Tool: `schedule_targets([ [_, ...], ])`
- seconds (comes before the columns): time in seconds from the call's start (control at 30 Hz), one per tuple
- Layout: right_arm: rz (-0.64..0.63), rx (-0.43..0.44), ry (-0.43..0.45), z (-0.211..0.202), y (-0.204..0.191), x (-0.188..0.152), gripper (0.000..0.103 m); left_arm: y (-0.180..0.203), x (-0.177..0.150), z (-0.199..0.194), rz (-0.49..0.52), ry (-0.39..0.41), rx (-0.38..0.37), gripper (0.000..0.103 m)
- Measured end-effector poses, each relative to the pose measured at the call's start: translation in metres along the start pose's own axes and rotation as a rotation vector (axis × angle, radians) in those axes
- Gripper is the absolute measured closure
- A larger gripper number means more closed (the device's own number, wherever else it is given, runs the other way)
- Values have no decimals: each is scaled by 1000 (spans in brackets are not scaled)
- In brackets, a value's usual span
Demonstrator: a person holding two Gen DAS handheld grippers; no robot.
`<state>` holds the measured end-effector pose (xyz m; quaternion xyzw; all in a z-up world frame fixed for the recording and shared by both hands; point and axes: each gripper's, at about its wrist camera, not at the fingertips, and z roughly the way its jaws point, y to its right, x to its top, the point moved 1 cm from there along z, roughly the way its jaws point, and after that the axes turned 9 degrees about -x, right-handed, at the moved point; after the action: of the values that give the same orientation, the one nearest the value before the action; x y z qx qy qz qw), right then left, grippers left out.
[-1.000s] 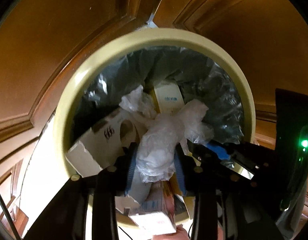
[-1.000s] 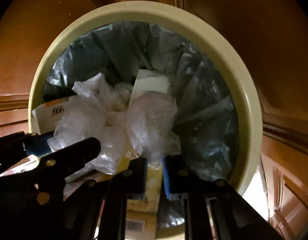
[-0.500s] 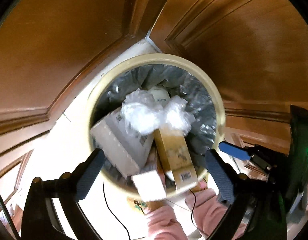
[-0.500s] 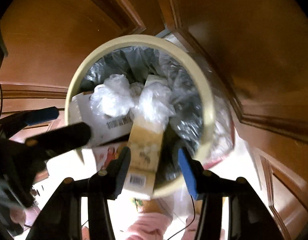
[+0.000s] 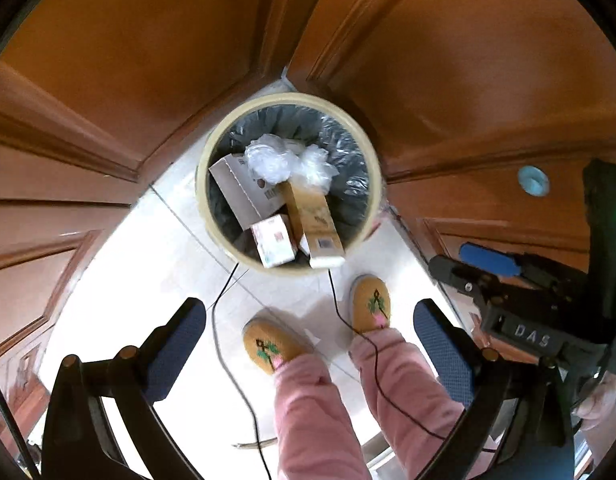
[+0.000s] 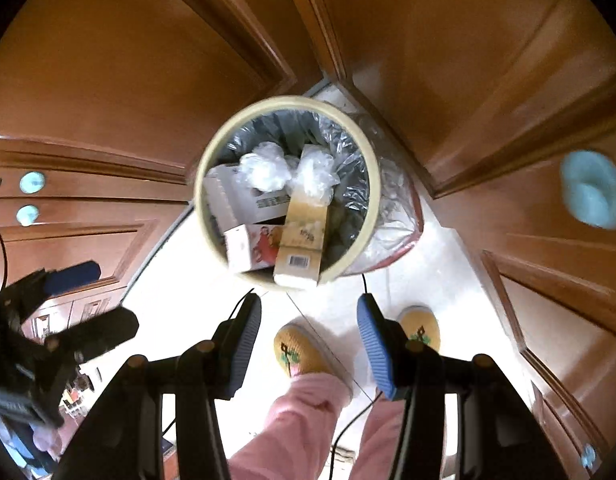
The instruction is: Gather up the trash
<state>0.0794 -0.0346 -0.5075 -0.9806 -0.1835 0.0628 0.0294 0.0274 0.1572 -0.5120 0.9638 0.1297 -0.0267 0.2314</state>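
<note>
Left wrist: trash bin (image 5: 211, 160) full (cartons).

Glossy varnished wood panelling (image 5: 127, 60), crinkled shiny plastic liner (image 5: 348, 168) in matt cream bin (image 5: 205, 184), cardboard boxes (image 5: 243, 188), polished pale floor tiles (image 5: 155, 272), soft pink cloth trousers (image 5: 316, 412)

2 yellow embroidered slippers (image 5: 375, 303) under pink trouser legs (image 5: 320, 412) stand on pale floor tiles (image 5: 147, 272) between brown wooden doors (image 5: 127, 60).

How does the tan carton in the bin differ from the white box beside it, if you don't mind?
The tan carton is long and narrow; the white box is shorter and squatter. The tan carton shows a barcode on its end, while the white box bears a red picture. Both lean against the bin's near rim, poking above it.
</note>
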Motion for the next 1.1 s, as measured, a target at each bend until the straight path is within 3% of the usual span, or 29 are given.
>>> schedule_targets([
  [0.23,21,13,70,-88,-1,-21,53,53,-23,-90,29,103,104,1],
  [0.57,-29,18,173,-199,-11,-46,53,106,-42,-195,22,193,165,1],
  [0.83,-59,44,202,-251,-9,-58,53,139,-62,-242,-2,233,214,1],
  [1.1,-88,39,250,-285,-3,-60,52,165,-72,-261,-8,297,286,1],
])
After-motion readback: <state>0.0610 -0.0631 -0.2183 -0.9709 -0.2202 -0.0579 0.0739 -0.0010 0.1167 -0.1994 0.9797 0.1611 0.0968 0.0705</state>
